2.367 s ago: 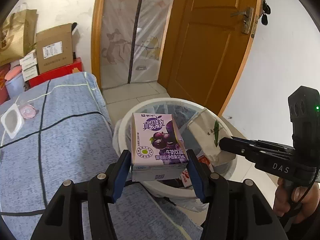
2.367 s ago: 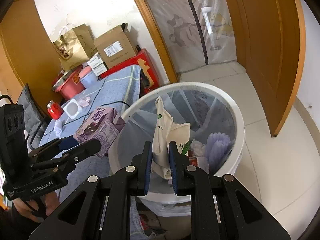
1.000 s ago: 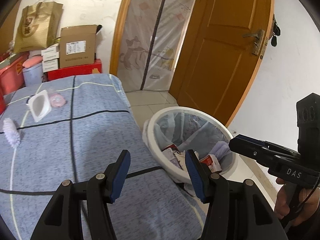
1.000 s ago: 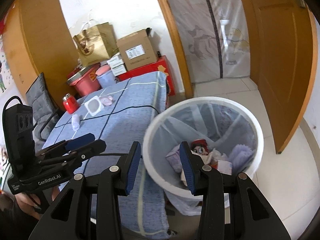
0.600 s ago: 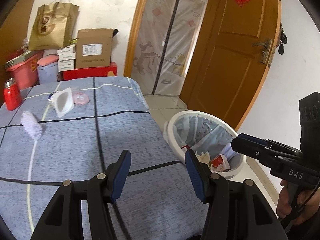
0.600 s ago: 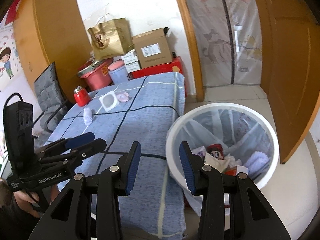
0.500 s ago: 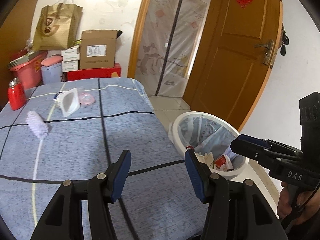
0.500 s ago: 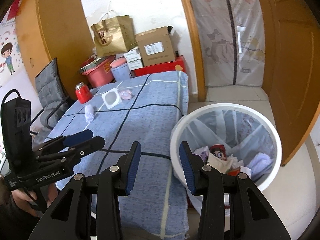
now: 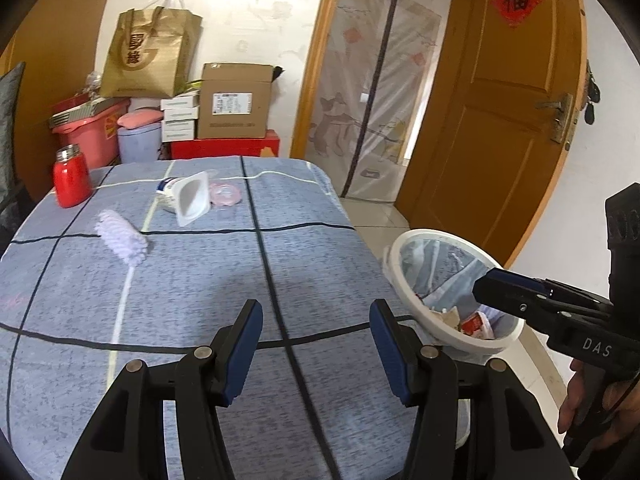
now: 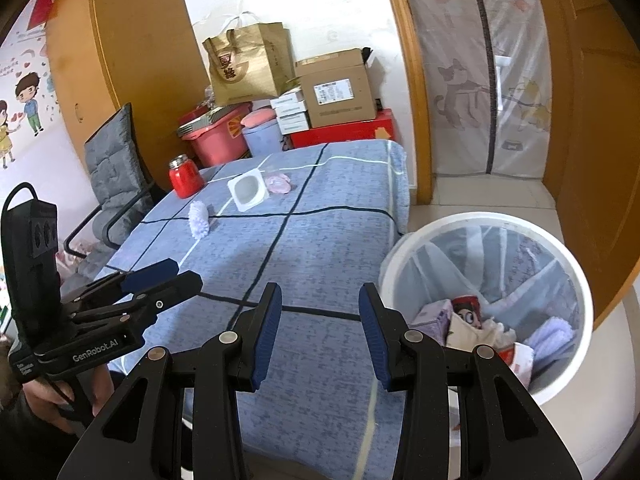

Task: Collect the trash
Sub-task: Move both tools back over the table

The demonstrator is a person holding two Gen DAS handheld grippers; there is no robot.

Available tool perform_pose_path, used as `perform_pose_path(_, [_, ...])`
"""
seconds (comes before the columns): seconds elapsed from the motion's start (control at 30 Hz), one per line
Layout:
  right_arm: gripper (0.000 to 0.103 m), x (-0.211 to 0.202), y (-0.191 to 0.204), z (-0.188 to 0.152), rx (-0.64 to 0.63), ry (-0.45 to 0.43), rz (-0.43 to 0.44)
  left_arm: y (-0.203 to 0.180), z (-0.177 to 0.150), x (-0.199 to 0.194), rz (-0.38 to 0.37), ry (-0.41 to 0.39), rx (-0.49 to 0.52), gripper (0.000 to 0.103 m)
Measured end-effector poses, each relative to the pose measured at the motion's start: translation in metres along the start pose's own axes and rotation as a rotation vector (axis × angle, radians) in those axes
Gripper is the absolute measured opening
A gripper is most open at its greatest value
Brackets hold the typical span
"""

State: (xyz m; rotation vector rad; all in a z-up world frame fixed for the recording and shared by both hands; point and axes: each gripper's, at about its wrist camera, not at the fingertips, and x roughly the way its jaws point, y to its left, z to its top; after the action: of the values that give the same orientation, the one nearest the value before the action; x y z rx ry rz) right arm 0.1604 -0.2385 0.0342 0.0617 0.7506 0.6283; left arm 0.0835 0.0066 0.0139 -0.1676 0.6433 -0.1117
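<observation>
On the blue cloth-covered table [image 9: 192, 280] lie a tipped white yogurt cup [image 9: 186, 198], a pink lid [image 9: 226, 194] and a lilac brush [image 9: 120, 236]. They also show in the right wrist view: the cup [image 10: 248, 192], the lid [image 10: 279, 183] and the brush [image 10: 199, 215]. The white trash bin [image 10: 560, 252] holds a purple carton [image 10: 432, 316] and wrappers; it also shows in the left wrist view [image 9: 400, 256]. My left gripper [image 9: 316, 344] is open and empty above the near table. My right gripper [image 10: 320, 332] is open and empty over the table edge beside the bin.
A red flask [image 9: 72, 178] stands at the table's far left. Boxes [image 9: 236, 106], a gold paper bag [image 9: 150, 54] and a red tub [image 9: 90, 128] are stacked against the back wall. A grey chair [image 10: 112, 168] stands left of the table. A wooden door [image 9: 500, 120] is at the right.
Both grippers let go of the purple carton and the paper trash into the bin, opened, and pulled back and up. The view has swung from the bin to the table.
</observation>
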Motion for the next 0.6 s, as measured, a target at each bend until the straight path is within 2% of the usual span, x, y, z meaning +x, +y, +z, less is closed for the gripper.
perform_pose_path(0.6, [0.042, 0.038, 0.041, 0.028, -0.073, 0.021, 0.071, 0.069, 0.016, -0.009, 0.139, -0.021, -0.118, 0.056])
